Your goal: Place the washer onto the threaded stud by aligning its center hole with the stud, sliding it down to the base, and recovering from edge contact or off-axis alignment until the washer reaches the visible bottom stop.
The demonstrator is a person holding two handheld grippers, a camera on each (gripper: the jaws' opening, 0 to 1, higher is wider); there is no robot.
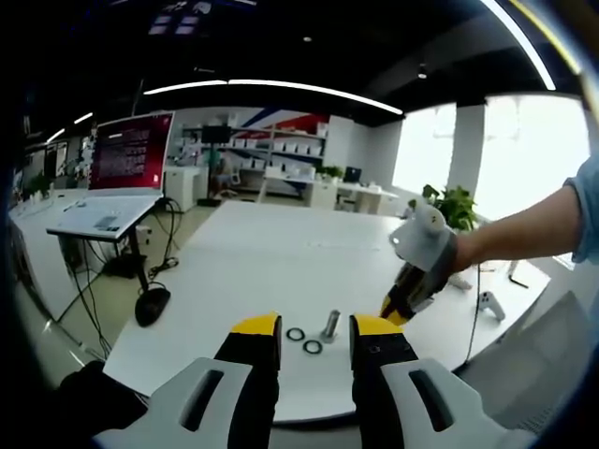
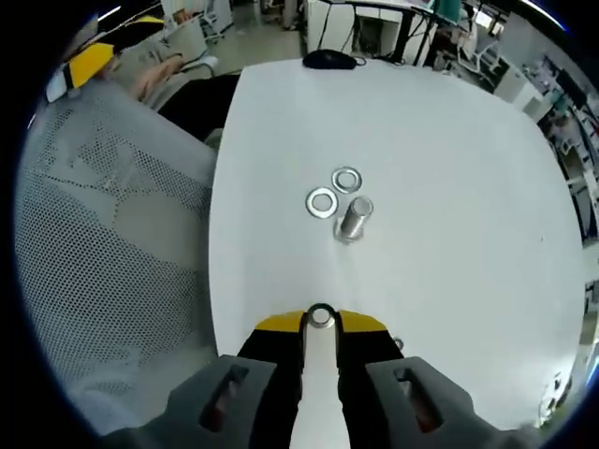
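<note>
Right gripper (image 2: pixel 321 320) pinches a washer (image 2: pixel 321 315) edge-on, hole free for the stud (image 2: pixel 355 218); left gripper (image 1: pixel 315 329) open, idle.

i count three washers. two lie flat on the white table (image 2: pixel 449 168) just beside the stud (image 2: pixel 355 219): the first washer (image 2: pixel 321 202) to its left in the right gripper view, the second washer (image 2: pixel 346 178) just beyond it. the third washer (image 2: pixel 321 316) sits pinched at my right gripper (image 2: pixel 321 323) tips, well short of the stud. one stud, upright. one table.
</note>
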